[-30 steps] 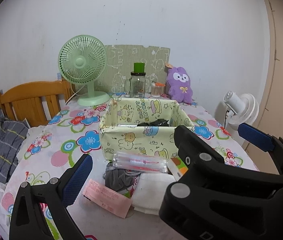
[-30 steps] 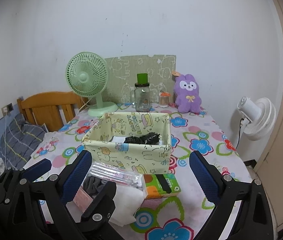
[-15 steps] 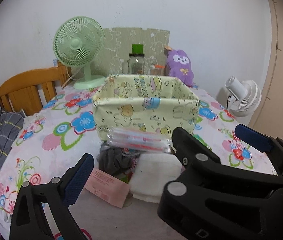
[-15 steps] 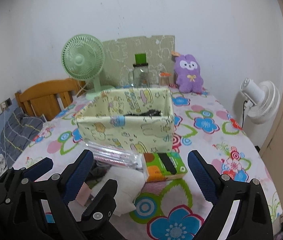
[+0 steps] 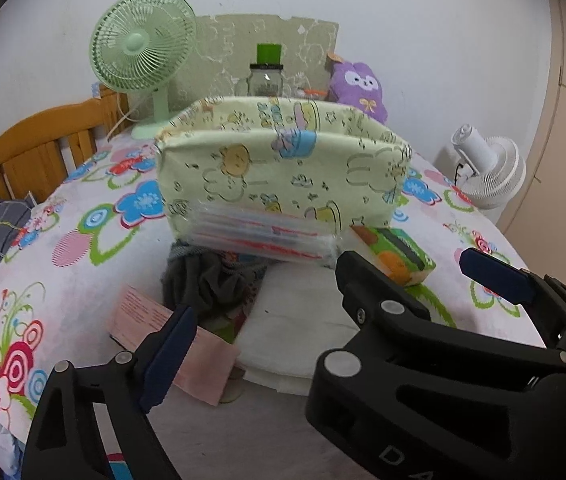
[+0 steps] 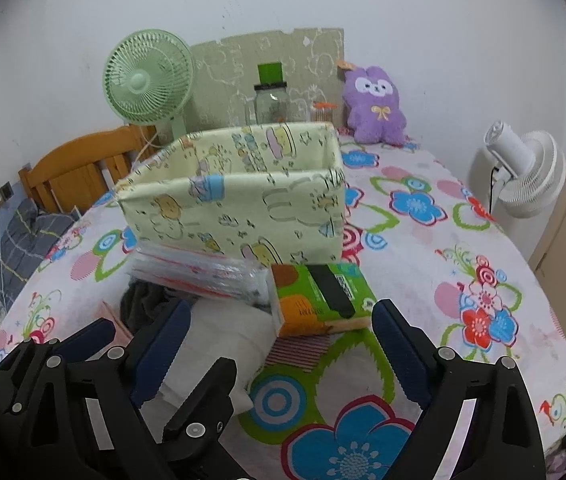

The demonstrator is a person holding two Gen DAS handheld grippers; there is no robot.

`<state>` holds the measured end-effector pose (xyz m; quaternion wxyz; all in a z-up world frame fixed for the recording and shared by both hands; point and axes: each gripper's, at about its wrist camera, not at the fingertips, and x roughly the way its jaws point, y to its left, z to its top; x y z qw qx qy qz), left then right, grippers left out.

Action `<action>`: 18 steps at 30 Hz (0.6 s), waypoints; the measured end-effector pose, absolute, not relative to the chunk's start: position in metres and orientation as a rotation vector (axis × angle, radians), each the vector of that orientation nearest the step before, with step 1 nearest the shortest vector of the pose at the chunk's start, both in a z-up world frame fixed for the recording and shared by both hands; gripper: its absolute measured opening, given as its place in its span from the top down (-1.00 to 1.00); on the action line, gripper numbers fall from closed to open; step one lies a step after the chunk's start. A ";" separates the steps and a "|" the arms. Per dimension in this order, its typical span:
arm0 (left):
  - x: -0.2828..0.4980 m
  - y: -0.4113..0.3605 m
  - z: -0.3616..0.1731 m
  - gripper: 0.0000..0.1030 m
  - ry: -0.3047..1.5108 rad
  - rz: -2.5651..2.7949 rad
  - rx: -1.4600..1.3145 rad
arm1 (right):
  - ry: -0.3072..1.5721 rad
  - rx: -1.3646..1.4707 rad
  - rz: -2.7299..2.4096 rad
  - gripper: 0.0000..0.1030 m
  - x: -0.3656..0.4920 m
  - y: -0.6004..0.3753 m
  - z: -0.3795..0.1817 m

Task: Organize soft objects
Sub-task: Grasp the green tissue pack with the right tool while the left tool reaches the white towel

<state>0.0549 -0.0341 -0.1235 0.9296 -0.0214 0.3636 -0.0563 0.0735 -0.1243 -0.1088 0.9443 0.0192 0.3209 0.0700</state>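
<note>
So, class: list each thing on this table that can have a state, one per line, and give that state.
Fabric bin: upright, open-topped.
Clear packet: leaning against the bin, on the dark cloth.
Dark cloth: crumpled.
White cloth: lying flat.
Tissue pack: lying flat.
Left gripper: open, empty, jaws just closing.
Right gripper: open, empty.

The pale yellow cartoon-print fabric box (image 6: 243, 204) stands in the middle of the flower-patterned surface (image 6: 443, 264) and closes the way forward. Directly before it lie a clear plastic packet with red stripes (image 5: 259, 236), a dark grey bunched cloth (image 5: 207, 280), a white folded cloth (image 5: 299, 320) and a green-orange tissue pack (image 6: 323, 300) (all close together, touching). The surface to the right of this pile is bare.
</note>
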 end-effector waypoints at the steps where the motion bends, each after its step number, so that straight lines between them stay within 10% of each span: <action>1: 0.056 -0.036 -0.126 -0.77 0.752 -0.121 -0.044 | 0.659 0.040 0.139 -0.82 0.075 -0.125 -0.110; 18: 0.072 -0.049 -0.145 -0.63 0.827 -0.137 -0.043 | 0.728 0.050 0.114 -0.82 0.092 -0.139 -0.132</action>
